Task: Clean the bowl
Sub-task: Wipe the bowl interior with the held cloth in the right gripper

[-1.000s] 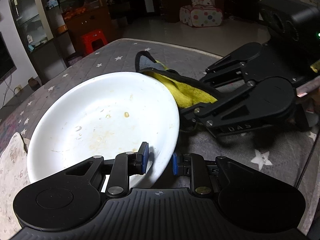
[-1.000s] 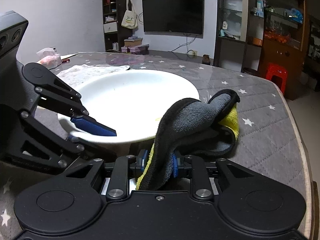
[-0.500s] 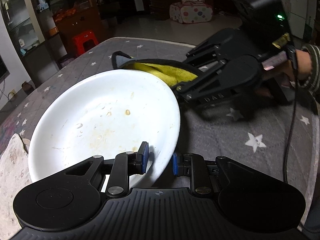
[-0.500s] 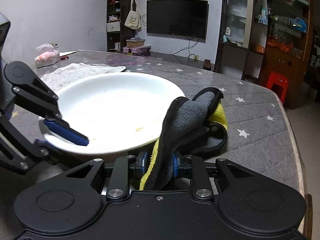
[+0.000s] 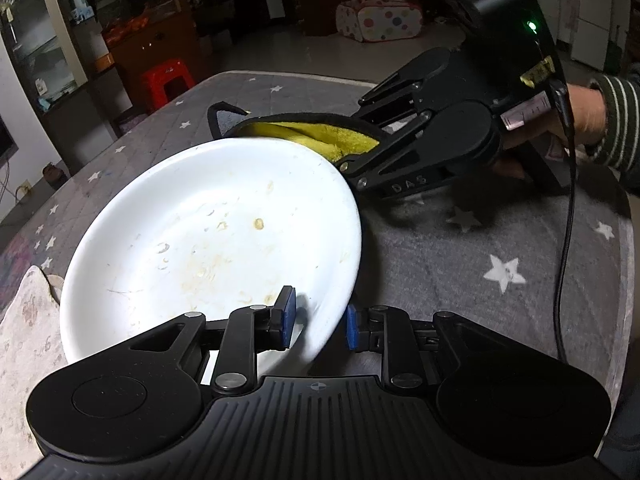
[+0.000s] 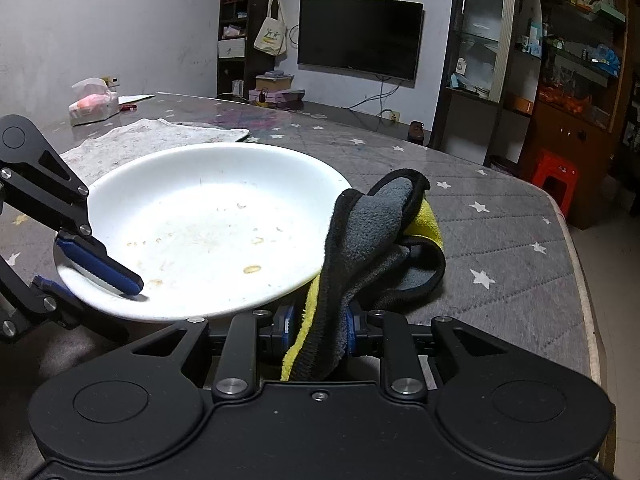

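1. The left gripper (image 5: 318, 326) is clamped on the near rim of the white bowl (image 5: 216, 232), one blue pad inside the rim and the other outside it.
2. The bowl is wide and shallow and sits tilted over the grey star-patterned tablecloth (image 5: 500, 240). Inside it lie only yellowish smears, a few small crumbs and water droplets; most of the soiling is around the middle.
3. The right gripper (image 6: 318, 332) is closed on a grey and yellow cloth (image 6: 376, 248), which stands up between its pads and folds over beside the bowl's edge, touching the rim.
4. From the left wrist view, a hand (image 5: 580, 120) in a striped sleeve holds that gripper beyond the bowl's far rim.
5. Farther back on the table lie a pale patterned mat (image 6: 160, 140) and a tissue pack (image 6: 94, 100).
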A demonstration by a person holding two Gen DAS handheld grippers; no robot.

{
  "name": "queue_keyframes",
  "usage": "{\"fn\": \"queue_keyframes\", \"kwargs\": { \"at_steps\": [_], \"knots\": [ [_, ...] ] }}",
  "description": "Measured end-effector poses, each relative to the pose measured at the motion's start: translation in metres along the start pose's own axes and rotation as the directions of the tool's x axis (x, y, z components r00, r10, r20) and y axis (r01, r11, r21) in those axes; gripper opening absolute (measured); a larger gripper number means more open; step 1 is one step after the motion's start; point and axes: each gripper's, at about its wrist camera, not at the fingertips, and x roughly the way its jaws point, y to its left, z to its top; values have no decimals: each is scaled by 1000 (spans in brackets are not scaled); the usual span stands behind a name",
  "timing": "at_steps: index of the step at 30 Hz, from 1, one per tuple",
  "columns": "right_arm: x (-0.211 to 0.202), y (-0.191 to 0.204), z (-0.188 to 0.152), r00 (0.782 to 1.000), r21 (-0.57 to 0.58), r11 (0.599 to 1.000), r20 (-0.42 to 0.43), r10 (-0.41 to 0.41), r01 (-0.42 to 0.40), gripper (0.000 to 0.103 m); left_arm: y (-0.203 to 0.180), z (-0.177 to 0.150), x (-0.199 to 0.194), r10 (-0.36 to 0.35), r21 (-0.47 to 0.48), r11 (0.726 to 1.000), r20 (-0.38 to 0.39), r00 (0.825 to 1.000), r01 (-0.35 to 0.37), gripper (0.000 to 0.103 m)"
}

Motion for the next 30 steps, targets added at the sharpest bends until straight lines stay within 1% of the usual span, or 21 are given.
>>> {"fn": "queue_keyframes", "kwargs": {
  "at_steps": [2,4,11,18,23,30],
  "knots": [
    [-1,1,0,1000,2,1000,1,-4,4,26,0,6,0,-10,-2,1000,13,1000,10,26],
    [-1,2,0,1000,3,1000,0,-5,5,26,-3,13,3,-5,10,1000,19,1000,4,26],
    [-6,6,0,1000,1,1000,-2,1,-1,26,-2,26,16,-2,25,1000,14,1000,1,25],
    [-14,11,-5,1000,4,1000,7,23,-23,26,-1,25,20,8,51,999,19,1000,-9,24],
    [-20,16,-8,999,-5,999,6,37,-37,26,1,19,16,-21,75,997,27,999,19,24],
    [-33,22,-13,998,-8,998,9,61,-61,26,4,11,10,-55,75,996,34,998,53,24]
  ]
}}
